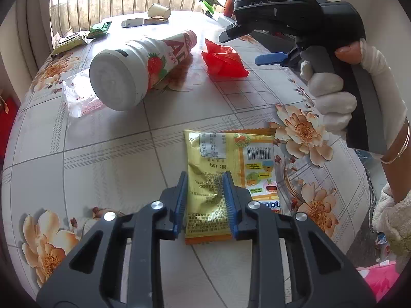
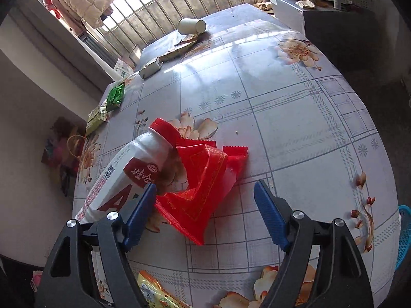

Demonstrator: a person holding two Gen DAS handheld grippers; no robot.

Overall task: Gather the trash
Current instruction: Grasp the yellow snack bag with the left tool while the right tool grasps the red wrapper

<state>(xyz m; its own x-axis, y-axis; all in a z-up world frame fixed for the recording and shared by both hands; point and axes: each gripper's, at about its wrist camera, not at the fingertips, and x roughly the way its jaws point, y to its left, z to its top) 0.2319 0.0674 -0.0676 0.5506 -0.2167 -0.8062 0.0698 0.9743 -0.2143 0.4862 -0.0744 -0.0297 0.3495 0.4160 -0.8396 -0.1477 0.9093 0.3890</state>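
A yellow snack packet (image 1: 226, 169) lies flat on the floral tablecloth (image 1: 108, 159). My left gripper (image 1: 205, 179) is narrowly open with its blue fingers (image 1: 179, 200) on either side of the packet's near half. A red crumpled wrapper (image 1: 223, 60) lies beside a white strawberry drink bottle (image 1: 138, 69) on its side. My right gripper (image 2: 205, 195) is open wide just above the red wrapper (image 2: 205, 187), its left finger (image 2: 141, 213) close to the bottle (image 2: 128, 174). The right gripper also shows in the left wrist view (image 1: 257, 43). The packet's corner shows in the right wrist view (image 2: 156, 292).
A clear plastic bag (image 1: 77, 97) lies left of the bottle. At the far end are a tipped paper cup (image 2: 191, 25), a small box (image 2: 150, 68), a flat wrapper (image 2: 177, 50) and green packets (image 2: 115, 95). A blue basket (image 2: 404, 236) stands off the table's right edge.
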